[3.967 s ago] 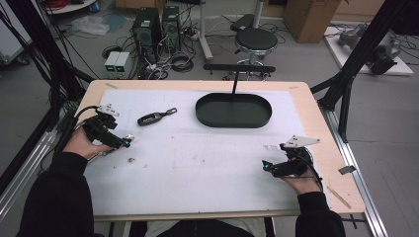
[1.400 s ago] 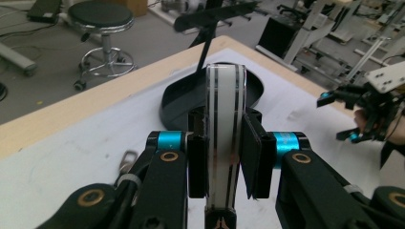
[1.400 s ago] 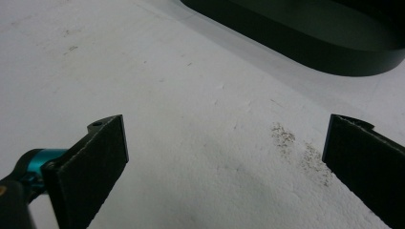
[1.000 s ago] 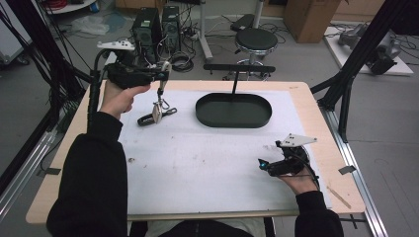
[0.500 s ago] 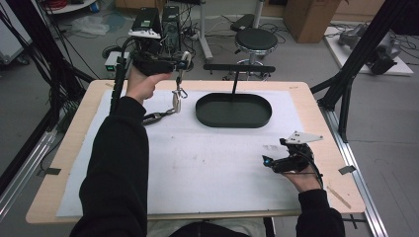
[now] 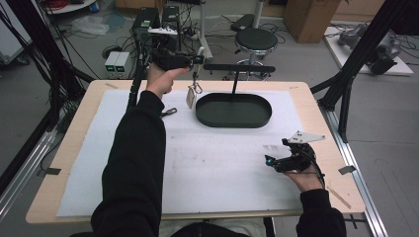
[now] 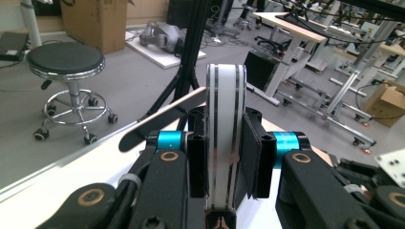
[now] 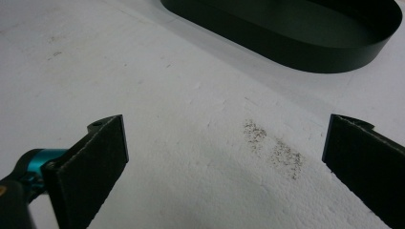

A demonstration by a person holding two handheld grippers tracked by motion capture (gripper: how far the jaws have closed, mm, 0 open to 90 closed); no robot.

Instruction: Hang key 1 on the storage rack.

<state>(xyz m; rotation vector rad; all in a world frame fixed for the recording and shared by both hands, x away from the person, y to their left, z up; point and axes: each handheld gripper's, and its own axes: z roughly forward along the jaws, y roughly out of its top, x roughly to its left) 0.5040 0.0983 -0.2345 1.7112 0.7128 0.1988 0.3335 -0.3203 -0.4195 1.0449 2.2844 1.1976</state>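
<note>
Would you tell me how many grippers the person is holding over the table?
2: the left gripper is raised beyond the table's far edge, clamped on a strap; the right gripper rests open near the front right.

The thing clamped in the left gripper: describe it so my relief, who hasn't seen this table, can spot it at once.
Start at the black oval tray at the far middle of the white mat. Just off its left end, raised above the table, the left gripper is shut on a flat white strap with dark stripes, from which a metal clasp and tag dangle. It is the one item hanging in the air.
</note>
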